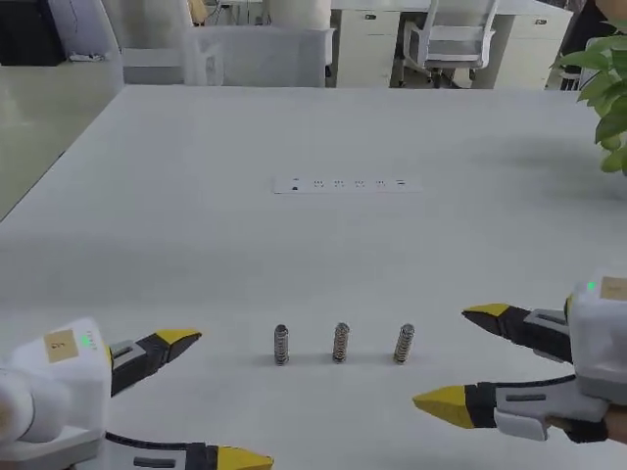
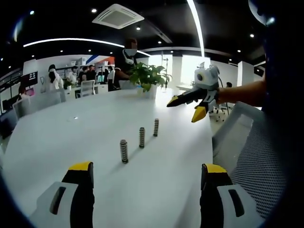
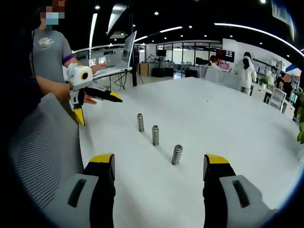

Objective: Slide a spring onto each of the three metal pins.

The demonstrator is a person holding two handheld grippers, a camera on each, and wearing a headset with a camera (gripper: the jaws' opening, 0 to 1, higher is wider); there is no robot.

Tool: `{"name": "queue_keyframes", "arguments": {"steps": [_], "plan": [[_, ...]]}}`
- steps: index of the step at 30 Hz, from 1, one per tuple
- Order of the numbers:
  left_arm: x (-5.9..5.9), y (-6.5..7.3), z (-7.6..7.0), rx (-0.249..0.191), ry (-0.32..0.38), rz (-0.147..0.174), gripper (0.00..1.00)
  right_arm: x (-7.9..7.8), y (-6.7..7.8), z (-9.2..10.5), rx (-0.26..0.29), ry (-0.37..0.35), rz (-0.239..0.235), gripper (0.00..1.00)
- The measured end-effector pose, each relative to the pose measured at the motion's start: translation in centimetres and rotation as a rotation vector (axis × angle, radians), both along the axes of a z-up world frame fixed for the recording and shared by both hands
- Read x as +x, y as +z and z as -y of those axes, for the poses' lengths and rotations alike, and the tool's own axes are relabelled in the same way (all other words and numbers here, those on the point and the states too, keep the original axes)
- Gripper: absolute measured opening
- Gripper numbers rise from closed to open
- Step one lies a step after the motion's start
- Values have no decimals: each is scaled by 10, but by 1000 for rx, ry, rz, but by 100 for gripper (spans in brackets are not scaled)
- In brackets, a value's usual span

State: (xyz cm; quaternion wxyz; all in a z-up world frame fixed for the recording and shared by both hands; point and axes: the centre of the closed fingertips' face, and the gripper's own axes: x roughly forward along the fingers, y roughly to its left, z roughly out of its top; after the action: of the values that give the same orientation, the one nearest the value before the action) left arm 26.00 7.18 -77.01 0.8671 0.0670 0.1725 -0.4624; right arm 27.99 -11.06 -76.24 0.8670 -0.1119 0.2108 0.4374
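Note:
Three coiled springs stand upright in a row on the white table: left spring (image 1: 281, 345), middle spring (image 1: 340, 343), right spring (image 1: 404, 344). Whether a pin is inside each coil I cannot tell. My left gripper (image 1: 214, 398) sits low at the left, open and holding nothing. Its own view looks along the row of springs (image 2: 141, 137) between its open jaws (image 2: 147, 171). My right gripper (image 1: 460, 356) is open and holding nothing to the right of the row. From its own view (image 3: 159, 161) the nearest spring (image 3: 177, 155) stands just ahead. Neither gripper touches a spring.
A white power strip (image 1: 348, 184) is set into the table (image 1: 196, 225) farther back. Plant leaves (image 1: 607, 88) hang over the right edge. An office chair (image 1: 446, 39) stands beyond the far edge. A mesh chair back (image 3: 42, 147) is close behind me.

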Motion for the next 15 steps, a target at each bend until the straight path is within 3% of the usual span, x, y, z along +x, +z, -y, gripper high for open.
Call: {"name": "queue_keyframes", "arguments": {"steps": [2,4,11,15], "plan": [[-1,-2,0,-2,0,-3,92,-3,-4,2,5,-3,6,78],[-3,-3,1,-1,-2,-6,92,-4,-5,3,67,-22,-5,82],[-5,-7,1,-14,5,-14,92,-8,-16,13,59,-60,19,84],[-7,-10,0,-26,16,-24,92,-8,-16,15,97,-90,25,85]]}}
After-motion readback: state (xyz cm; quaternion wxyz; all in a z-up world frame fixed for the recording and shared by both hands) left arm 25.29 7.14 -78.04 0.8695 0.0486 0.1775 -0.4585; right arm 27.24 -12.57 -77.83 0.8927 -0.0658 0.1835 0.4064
